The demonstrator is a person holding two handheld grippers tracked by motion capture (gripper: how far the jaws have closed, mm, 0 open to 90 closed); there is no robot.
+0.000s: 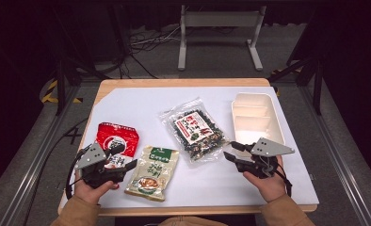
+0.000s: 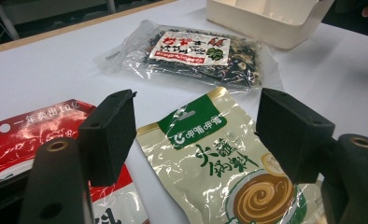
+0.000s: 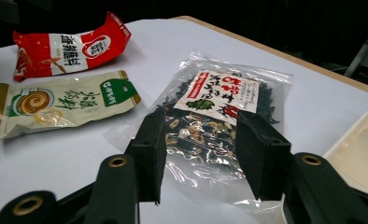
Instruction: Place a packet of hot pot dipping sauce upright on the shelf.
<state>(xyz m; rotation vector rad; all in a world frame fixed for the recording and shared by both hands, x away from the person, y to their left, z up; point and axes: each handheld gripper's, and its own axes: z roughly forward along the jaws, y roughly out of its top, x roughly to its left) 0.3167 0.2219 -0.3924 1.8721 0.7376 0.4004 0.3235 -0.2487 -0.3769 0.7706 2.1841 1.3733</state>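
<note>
Three food packets lie on the white table cover. A red packet (image 1: 117,140) is at the left, a green and cream packet (image 1: 153,172) beside it, and a clear bag of dark dried food (image 1: 196,131) in the middle. A cream divided tray (image 1: 256,117) stands at the right. My left gripper (image 1: 126,158) is open near the red packet's lower edge; its jaws frame the green packet (image 2: 210,154) with nothing between them. My right gripper (image 1: 231,151) is open just right of the clear bag (image 3: 210,121), jaws pointing at it, apart from it.
The table's wooden edge (image 1: 183,83) runs along the back. Behind it, a white metal stand (image 1: 219,28) and cables on the floor. The person's hands and tan sleeves come in at the bottom. Bare white cover lies between the packets and the front edge.
</note>
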